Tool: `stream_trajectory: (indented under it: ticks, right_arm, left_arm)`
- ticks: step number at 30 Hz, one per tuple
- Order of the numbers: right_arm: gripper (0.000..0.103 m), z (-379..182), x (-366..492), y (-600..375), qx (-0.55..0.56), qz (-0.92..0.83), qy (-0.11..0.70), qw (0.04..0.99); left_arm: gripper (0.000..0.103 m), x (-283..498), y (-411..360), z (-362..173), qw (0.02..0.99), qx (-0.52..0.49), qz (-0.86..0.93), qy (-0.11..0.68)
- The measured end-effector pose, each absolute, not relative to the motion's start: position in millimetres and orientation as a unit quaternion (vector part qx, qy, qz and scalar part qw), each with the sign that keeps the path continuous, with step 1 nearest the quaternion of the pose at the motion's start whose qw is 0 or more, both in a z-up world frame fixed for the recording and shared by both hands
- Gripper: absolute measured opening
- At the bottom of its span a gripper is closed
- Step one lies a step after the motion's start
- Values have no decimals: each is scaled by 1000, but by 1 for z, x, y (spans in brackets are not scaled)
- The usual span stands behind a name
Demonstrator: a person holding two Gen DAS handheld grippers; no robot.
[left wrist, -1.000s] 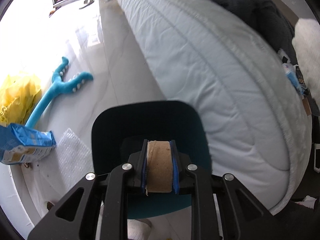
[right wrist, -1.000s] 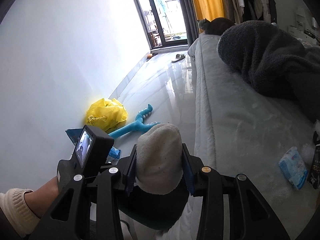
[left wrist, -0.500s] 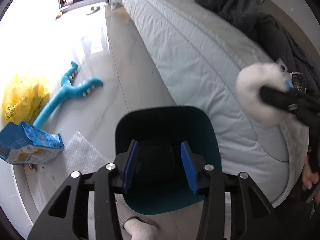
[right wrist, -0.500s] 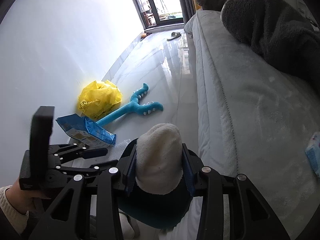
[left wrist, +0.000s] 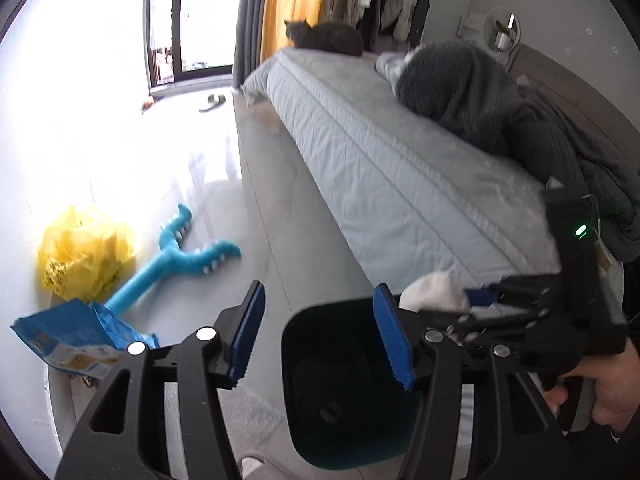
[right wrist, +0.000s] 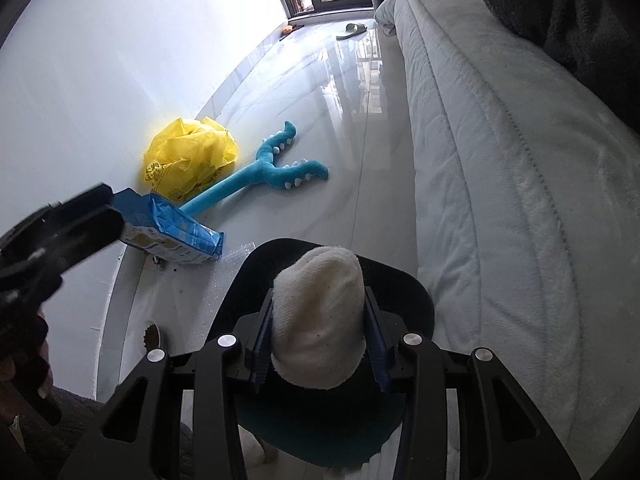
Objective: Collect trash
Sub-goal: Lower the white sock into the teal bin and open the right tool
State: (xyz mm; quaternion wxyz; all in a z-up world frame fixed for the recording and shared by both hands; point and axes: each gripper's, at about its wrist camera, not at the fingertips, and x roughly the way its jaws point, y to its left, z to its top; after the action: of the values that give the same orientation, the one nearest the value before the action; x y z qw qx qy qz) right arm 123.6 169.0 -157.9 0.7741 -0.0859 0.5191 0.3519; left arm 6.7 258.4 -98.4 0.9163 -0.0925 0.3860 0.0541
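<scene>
Holding a soft, light white knitted sock (right wrist: 318, 316) at mid-frame, our right gripper (right wrist: 318, 344) squeezed its yielding middle above the dark teal plastic bin (right wrist: 404, 280). Our left gripper (left wrist: 320, 336), bottom centre, was opening its jaws with nothing between them.

Both handheld tools are matte black, each built from flat linkage bars with long cut-out slots. The left gripper (left wrist: 320, 342) carries two ribbed blue pads (left wrist: 250, 334) on its fingers, and round silver screw heads (left wrist: 205, 334) sit at the joints behind those pads. The right gripper (right wrist: 318, 346) has the same narrow blue pads (right wrist: 262, 350) and four silver screws (right wrist: 226, 340) in a row behind them. Seen from the left wrist camera, the right tool has a tall black block on top with a small green light (left wrist: 581, 231). The hand (left wrist: 614, 390) gripping its handle emerges from a dark sleeve (left wrist: 630, 426).
</scene>
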Motion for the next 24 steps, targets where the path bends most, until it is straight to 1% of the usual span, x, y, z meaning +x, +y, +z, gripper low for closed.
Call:
stream_trajectory:
  ticks: [7, 9, 12, 15, 18, 22, 24]
  right_arm:
    - [42, -196, 118, 186, -112, 348, 549, 751]
    - [41, -208, 115, 189, -122, 345, 557, 745]
    - [41, -230, 112, 195, -151, 337, 568, 736]
    - [42, -248, 110, 198, -159, 332, 585, 723]
    - [43, -256, 106, 199, -169, 330, 594, 714]
    - [43, -255, 101, 203, -184, 330, 593, 711]
    - [47, -254, 100, 203, -185, 331, 591, 712]
  left_arm:
    - [60, -2, 265, -73, 935, -97, 55, 335]
    - [65, -3, 263, -67, 940, -83, 55, 325]
    - [67, -7, 257, -57, 949, -68, 47, 305]
    - [75, -12, 256, -47, 956, -67, 41, 284]
    - [82, -17, 257, -38, 961, -74, 40, 264]
    - [84, -20, 258, -27, 966, -79, 32, 245]
    - [85, -22, 256, -23, 969, -74, 31, 235]
